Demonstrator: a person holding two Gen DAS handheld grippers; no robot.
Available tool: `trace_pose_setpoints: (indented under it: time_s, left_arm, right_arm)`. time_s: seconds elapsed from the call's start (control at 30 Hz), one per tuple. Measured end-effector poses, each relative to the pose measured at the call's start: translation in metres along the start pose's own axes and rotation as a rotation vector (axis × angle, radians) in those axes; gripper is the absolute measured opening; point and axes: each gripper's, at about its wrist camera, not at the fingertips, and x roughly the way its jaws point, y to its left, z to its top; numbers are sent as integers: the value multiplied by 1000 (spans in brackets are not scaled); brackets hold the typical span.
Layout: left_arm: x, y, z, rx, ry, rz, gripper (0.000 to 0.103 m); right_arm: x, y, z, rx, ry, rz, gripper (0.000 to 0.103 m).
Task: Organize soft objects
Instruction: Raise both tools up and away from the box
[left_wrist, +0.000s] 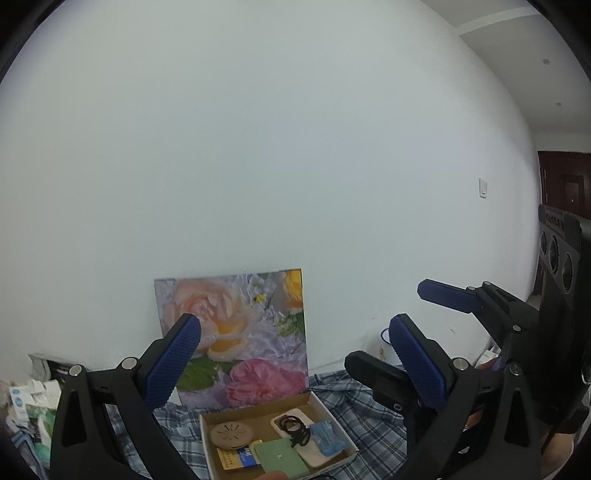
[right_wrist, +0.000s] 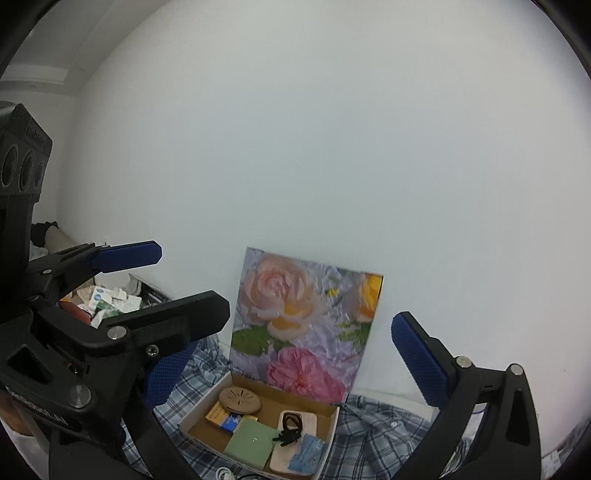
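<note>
One cardboard box (right_wrist: 334, 424) holds one round wooden disc (right_wrist: 240, 399), one green square pad (right_wrist: 251, 445), one yellow-and-blue packet (right_wrist: 221, 421), one blue sachet (right_wrist: 306, 454) and one dark hair-tie bundle (right_wrist: 290, 428). One flower painting (right_wrist: 303, 325) stands behind.

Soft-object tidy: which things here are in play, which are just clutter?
In play:
- cardboard box with floral lid up
- black hair ties
- blue packet
- green pad
- plaid cloth under the box
- left gripper and right gripper, both open

Lying about:
- round wooden disc
- pile of packets, left
- enamel mug
- wall switch
</note>
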Motion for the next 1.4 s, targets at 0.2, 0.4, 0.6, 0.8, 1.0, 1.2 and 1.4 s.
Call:
trace_pose_setpoints:
  time_s: [0.2,0.4,0.6,0.8,1.0,1.2,1.4]
  left_arm:
    - [-24,-13,19,26,2,26,103]
    - [-49,-21,20,57,-28,34,103]
    - [-57,-25,5,66,-24,12,103]
    - [-47,-24,-19,70,33,-39,103]
    - [-29,-18,-46,88,109,-48,103]
    - [-6,-4,-74,124,187,-27,103]
    - [19,16,-101,45,255,-99,103]
  right_arm:
    - [-25,4,10,5,-34,25,103]
    - [-51,-1,1,3,-39,-22,103]
    - [-66,-7,-17,-10,-26,-49,103]
    - [-52,-7,-44,-11,25,-16,103]
    - [-28,-6,-80,-1,79,28,103]
    - [-2,-8,-109,1,144,54,103]
    - [12,-9,-126,23,160,78,103]
